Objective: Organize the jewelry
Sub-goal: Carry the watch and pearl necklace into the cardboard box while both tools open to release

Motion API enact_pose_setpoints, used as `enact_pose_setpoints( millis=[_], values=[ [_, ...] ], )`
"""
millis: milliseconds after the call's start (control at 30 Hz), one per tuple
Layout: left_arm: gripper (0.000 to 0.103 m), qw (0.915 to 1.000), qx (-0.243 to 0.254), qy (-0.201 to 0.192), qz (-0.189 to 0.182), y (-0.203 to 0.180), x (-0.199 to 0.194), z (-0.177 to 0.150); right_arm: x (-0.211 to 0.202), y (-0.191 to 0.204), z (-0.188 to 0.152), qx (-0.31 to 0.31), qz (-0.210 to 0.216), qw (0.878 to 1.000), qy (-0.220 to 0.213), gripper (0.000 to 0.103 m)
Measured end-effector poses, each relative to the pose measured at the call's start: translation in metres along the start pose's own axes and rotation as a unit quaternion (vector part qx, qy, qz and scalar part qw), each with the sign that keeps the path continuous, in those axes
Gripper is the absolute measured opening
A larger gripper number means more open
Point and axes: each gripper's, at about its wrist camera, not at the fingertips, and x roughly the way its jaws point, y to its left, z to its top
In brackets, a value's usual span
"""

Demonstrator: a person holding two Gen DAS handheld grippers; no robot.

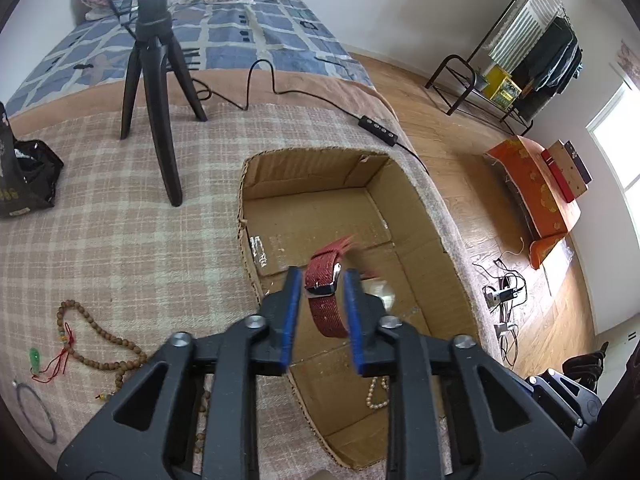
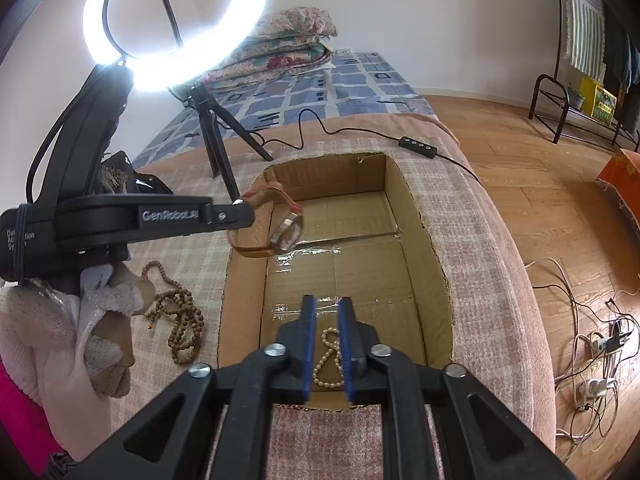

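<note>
Black tongs (image 1: 320, 284) carry blue pads (image 1: 294, 312) and silver screws (image 1: 256, 322); white "GenRobot.AI" lettering at nine o'clock; white knit glove (image 2: 100, 320), pink sleeve (image 2: 16, 404).

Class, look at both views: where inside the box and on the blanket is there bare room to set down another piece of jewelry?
Free: the box floor's far half, between the pearl strand and the back wall. Free also: the blanket between the tripod and the wooden beads. Crowded: the box's near end with the pearls, and the blanket's near left, with beads, green charm and wire hoop.
</note>
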Motion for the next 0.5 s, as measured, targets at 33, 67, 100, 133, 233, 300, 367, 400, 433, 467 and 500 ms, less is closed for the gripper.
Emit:
enact_pose_setpoints(
  millis=[33,67,100,133,233,300,367,400,433,467,500],
  values=[
    [0.035,1.0,0.003,-0.007,0.006,-0.001,-0.002,0.0,-0.001,0.0,0.0,-0.001,-0.004,1.0,-0.001,0.027],
    [0.035,0.9999,0.005,-0.012,0.01,-0.002,-0.004,0.001,-0.001,0.001,0.0,-0.002,-0.006,1.0,-0.003,0.029],
    [0.035,0.9998,0.005,-0.014,0.01,-0.002,-0.006,0.001,-0.002,0.0,0.0,-0.001,-0.008,1.0,-0.003,0.03],
    [0.035,0.9999,0.004,-0.015,0.008,-0.001,-0.008,0.002,-0.002,0.001,0.0,-0.001,-0.009,1.0,-0.003,0.034],
    [0.035,0.9998,0.005,-0.018,0.011,0.001,-0.014,0.002,-0.001,0.004,0.0,-0.005,-0.016,1.0,-0.003,0.051],
    [0.035,0.9997,0.007,-0.022,0.013,0.003,-0.019,0.001,0.0,0.007,0.001,-0.008,-0.016,1.0,-0.001,0.052],
    [0.035,0.9996,0.007,-0.024,0.015,0.005,-0.024,0.0,-0.002,0.011,0.002,-0.011,-0.016,1.0,-0.003,0.054],
    [0.035,0.9995,0.008,-0.026,0.016,0.007,-0.028,0.0,-0.003,0.013,0.002,-0.015,-0.016,1.0,-0.006,0.056],
    [0.035,0.9994,0.008,-0.027,0.017,0.009,-0.03,0.0,-0.003,0.014,0.003,-0.017,-0.017,1.0,-0.008,0.059],
    [0.035,0.9993,0.009,-0.029,0.02,0.01,-0.032,-0.001,-0.004,0.016,0.003,-0.019,-0.018,1.0,-0.009,0.059],
    [0.036,0.9992,0.008,-0.032,0.024,0.013,-0.036,-0.002,-0.005,0.018,0.003,-0.02,-0.018,1.0,-0.01,0.059]
  ],
)
